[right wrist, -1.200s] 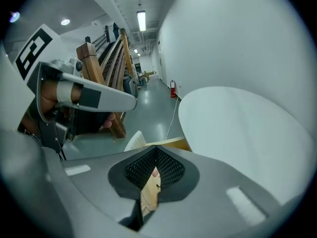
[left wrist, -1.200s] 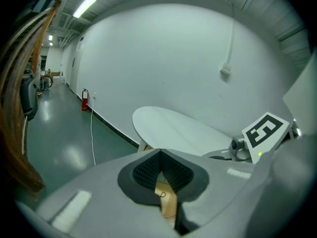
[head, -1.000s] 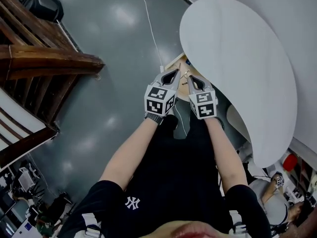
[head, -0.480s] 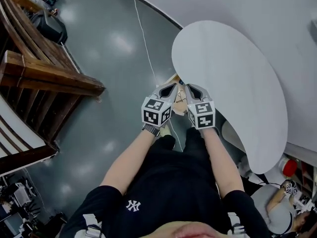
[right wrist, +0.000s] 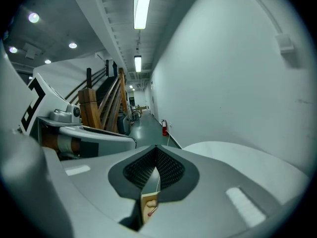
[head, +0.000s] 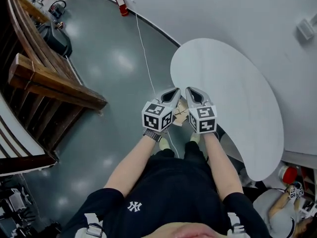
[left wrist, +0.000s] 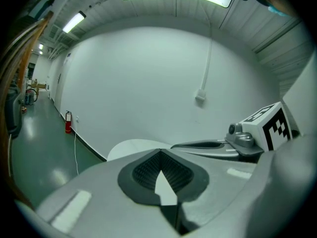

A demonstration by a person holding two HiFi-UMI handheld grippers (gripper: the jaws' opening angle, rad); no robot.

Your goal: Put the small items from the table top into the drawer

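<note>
In the head view my two grippers are held side by side at chest height, close to the near edge of the white rounded table (head: pixel 233 93). The left gripper (head: pixel 174 93) and the right gripper (head: pixel 192 92) both have their jaws shut with nothing in them. Between and below them shows a bit of a light wooden drawer (head: pixel 180 114). In the left gripper view the jaws (left wrist: pixel 159 150) meet at the tip, and the right gripper (left wrist: pixel 233 142) lies alongside. Below the shut jaws (right wrist: pixel 156 148) in the right gripper view, pale wood with a small red-tipped item (right wrist: pixel 148 208) shows through a slit.
A wooden staircase (head: pixel 49 83) stands to the left on the grey floor, with a dark bag (head: pixel 55 39) beside it. A white cable (head: pixel 143 48) runs along the floor to the table. A fire extinguisher (head: pixel 120 4) stands by the white wall. Another person (head: pixel 290 202) is at the lower right.
Both grippers have risen together, staying side by side and shut. The head view now shows more of the wall and table, and less of the wooden drawer beneath the grippers.
</note>
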